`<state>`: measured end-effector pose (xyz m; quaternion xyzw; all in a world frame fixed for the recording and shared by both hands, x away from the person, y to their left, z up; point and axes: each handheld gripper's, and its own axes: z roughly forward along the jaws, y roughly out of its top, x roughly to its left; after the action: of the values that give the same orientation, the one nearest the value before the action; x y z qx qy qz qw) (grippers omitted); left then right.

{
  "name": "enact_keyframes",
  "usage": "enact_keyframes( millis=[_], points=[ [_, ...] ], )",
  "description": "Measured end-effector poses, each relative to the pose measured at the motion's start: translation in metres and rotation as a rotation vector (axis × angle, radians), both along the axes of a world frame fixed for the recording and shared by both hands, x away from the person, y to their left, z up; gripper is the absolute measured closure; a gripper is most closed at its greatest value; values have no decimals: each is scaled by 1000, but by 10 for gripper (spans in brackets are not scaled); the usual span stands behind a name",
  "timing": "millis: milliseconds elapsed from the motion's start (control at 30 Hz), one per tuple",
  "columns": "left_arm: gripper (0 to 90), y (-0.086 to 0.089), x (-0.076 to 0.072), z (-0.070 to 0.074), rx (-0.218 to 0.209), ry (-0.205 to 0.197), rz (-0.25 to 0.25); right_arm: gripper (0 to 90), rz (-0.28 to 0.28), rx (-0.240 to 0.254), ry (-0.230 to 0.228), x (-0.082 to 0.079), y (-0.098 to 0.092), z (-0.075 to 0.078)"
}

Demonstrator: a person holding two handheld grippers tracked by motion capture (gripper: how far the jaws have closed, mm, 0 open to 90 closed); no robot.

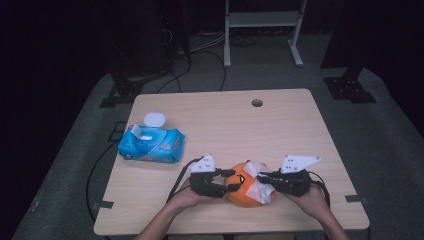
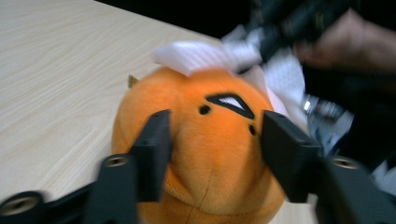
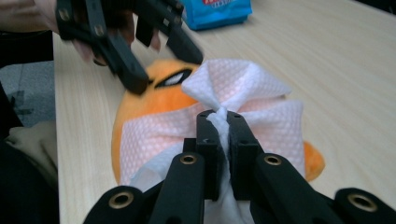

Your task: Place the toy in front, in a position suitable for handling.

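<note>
Two claws work one orange plush toy [image 1: 245, 187] at the near edge of the bench [image 1: 225, 120], between the person's hands.

Right claw [image 3: 223, 116]: jaws pressed together, pinching a bunched fold of the white wet wipe [image 3: 243, 84] that drapes over the toy's top and right flank. Grip sits at the gathered waist of the wipe, the cloth fanning out beyond the tips.

Left claw [image 2: 212, 135]: jaws spread, one on either side of the toy's face. In the left gripper view the pads look just beside the fur, not clearly pressing; blur prevents certainty.

Key relation: the toy lies directly ahead of the left claw, and just beyond and under the right claw's tips. The two claws face each other across it, left from the toy's left side, right from its right. The wipe is on the right claw's side, so wiping falls to the right hand and steadying to the left.

Blue wipe pack [image 1: 151, 143] sits well apart, far left on the bench.
</note>
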<state>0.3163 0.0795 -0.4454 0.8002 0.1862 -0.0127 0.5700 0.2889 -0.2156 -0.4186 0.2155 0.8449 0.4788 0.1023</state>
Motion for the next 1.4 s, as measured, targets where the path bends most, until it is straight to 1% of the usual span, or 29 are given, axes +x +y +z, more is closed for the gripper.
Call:
enact_keyframes(
  millis=[33,67,100,167,200,233,267,300,367,467,567,633,700,733,767,800,833,900,933,1000,1067,1100,1133,1200,1233,1300,1333,1367,1400],
  points=[
    [378,-1,3,1,-24,40,31,848,-5,3,8,-2,-1,-2],
    [350,-2,3,2,-30,53,43,849,8,-2,13,-4,0,-5],
    [348,-3,3,2,-21,49,41,849,28,-2,19,-6,2,-6],
    [372,-6,1,0,8,30,38,848,44,-8,5,-10,9,-4],
    [401,-7,0,-1,4,25,36,848,51,-1,-9,-11,12,0],
    [419,-8,-2,-1,11,12,26,847,58,23,-17,-12,15,3],
    [440,-9,-3,0,30,-17,20,847,50,47,-35,-13,18,7],
    [454,-9,-4,1,47,-33,18,847,42,46,-51,-13,21,9],
    [472,-7,-6,1,80,-55,16,848,40,12,-58,-11,24,5],
    [485,-2,-8,-1,108,-68,15,849,33,12,-27,-7,16,-1],
    [487,4,-8,-2,123,-56,14,849,-10,18,9,-3,0,-5],
    [487,7,-10,-3,136,-67,12,848,-34,22,34,-3,-9,-7],
    [488,7,-10,-3,139,-64,14,847,-35,37,31,-5,-11,-5],
    [489,8,-9,-4,143,-65,15,847,-26,46,26,-6,-10,-3],
    [489,9,-9,-4,142,-59,16,847,-4,54,18,-9,-8,-1],
    [489,10,-8,-5,143,-55,19,846,15,52,8,-11,-4,1],
    [488,12,-7,-5,144,-50,20,846,24,45,-2,-13,0,2],
    [488,15,-6,-6,135,-41,21,847,33,19,-6,-14,3,3],
    [488,15,-6,-7,133,-39,24,847,28,12,2,-12,1,2],
    [488,14,-7,-6,133,-40,24,848,-2,-2,30,-8,-6,-3],
    [488,12,-8,-6,130,-37,21,848,-46,-19,55,-4,-14,-7],
    [488,10,-8,-5,132,-38,17,848,-70,-28,54,-2,-18,-8],
    [487,9,-9,-5,128,-39,17,848,-86,-25,49,-2,-19,-6],
    [488,5,-10,-4,129,-43,12,847,-70,25,28,-4,-16,1],
    [488,4,-11,-3,134,-49,8,847,-55,35,12,-6,-11,4],
    [487,6,-12,-3,134,-47,7,845,-33,27,2,-7,-2,6],
    [484,7,-12,-4,125,-40,7,845,-34,17,11,-5,2,3],
    [478,8,-11,-4,118,-34,0,845,-32,18,27,-4,3,0],
    [446,9,-11,-3,112,-34,-3,846,-24,19,48,-3,5,-5]
  ],
)
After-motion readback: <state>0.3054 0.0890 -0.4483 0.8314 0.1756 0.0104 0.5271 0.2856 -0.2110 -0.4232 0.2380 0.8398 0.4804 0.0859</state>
